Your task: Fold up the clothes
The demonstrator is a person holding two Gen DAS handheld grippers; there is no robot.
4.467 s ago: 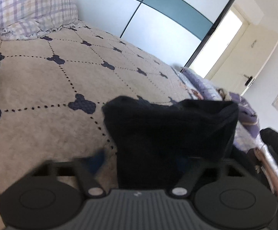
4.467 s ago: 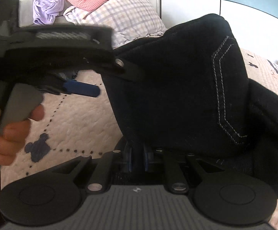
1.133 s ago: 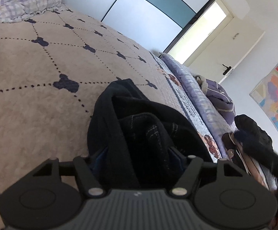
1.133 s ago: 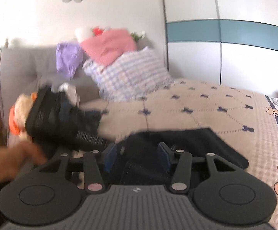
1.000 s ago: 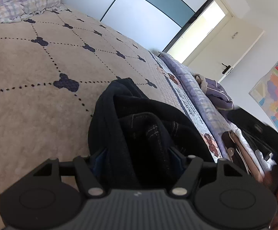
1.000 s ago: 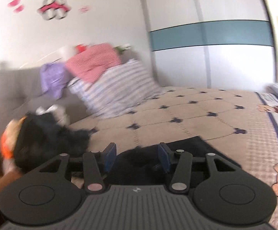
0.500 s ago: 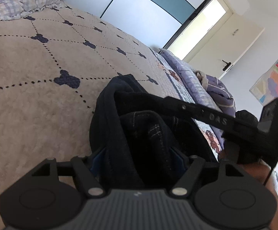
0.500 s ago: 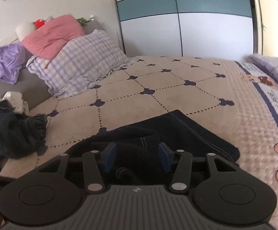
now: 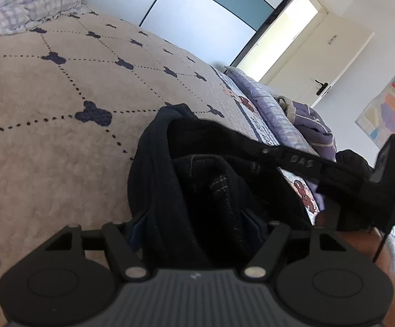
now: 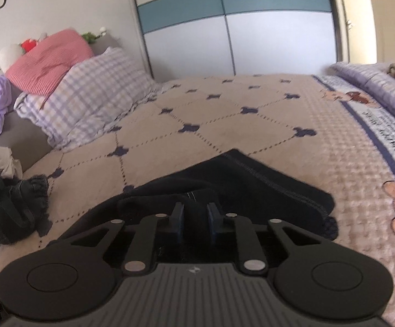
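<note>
- On the bed (image 10: 265, 125), dark jeans (image 10: 265, 188) lie bunched in several layers, one flat panel reaching out over the quilt.
- Left tool (image 9: 197, 220): fingers wide apart, a thick roll of denim between them; whether they press it I cannot tell.
- Right tool (image 10: 194, 218): pads drawn near together on a ridge of cloth, apparently pinching it.
- Judged progress: a first fold looks made, but the bundle is lumpy and uneven, so flattening and a final fold remain.
- Another dark garment (image 10: 9, 209) sits crumpled near the pillow (image 10: 88, 95), apparently still to fold.
</note>
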